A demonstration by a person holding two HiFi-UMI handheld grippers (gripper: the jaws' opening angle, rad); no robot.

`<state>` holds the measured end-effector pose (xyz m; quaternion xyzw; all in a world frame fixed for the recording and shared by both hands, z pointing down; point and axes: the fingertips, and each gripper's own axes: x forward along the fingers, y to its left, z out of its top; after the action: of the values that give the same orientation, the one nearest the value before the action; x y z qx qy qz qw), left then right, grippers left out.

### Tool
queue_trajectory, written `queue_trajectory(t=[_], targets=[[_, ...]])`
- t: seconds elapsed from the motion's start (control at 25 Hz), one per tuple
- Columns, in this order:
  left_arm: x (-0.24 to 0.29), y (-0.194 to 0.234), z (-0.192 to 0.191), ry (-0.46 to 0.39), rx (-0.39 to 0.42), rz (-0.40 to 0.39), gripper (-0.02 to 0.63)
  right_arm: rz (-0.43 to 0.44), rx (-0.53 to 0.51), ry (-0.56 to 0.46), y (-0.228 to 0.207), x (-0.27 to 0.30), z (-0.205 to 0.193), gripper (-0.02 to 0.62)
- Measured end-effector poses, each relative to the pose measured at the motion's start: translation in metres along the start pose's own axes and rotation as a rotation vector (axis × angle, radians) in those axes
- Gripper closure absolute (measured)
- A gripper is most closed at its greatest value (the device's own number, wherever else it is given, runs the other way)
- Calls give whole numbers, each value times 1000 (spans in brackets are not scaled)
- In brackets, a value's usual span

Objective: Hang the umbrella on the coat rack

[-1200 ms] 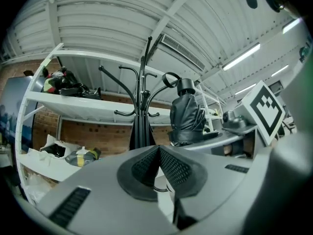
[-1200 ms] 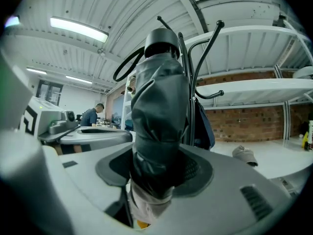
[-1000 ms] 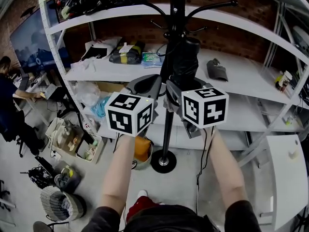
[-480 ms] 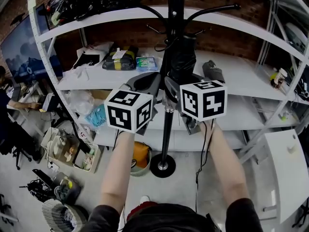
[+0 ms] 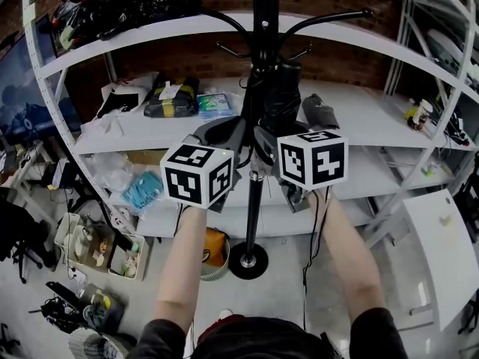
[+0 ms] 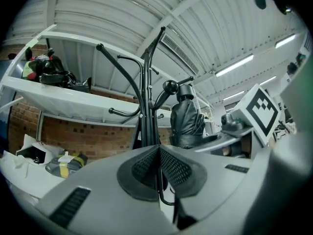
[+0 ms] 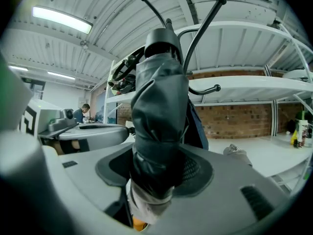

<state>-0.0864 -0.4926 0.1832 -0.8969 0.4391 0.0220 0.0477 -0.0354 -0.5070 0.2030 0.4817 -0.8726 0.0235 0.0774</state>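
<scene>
umbrella (image 7: 159,111): 1 | coat rack (image 5: 257,200): 1 | left claw (image 6: 159,168) + right claw (image 7: 156,173): 2

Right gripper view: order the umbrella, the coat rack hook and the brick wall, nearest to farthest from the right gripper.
1. Umbrella: clamped in the right gripper's jaws, centre.
2. Coat rack hook: just behind the umbrella, upper right.
3. Brick wall: far back, right.
</scene>
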Motion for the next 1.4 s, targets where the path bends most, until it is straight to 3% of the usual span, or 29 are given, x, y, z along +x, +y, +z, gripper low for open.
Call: queue_trajectory(t=[0.56,1.4], targets=[[11,23,-21,22,-37,-43,595,-73,45,55,-16,25,-21,383],[6,38,-69,104,-75,-22,595,-83,74,146,-4,44,-78,383]])
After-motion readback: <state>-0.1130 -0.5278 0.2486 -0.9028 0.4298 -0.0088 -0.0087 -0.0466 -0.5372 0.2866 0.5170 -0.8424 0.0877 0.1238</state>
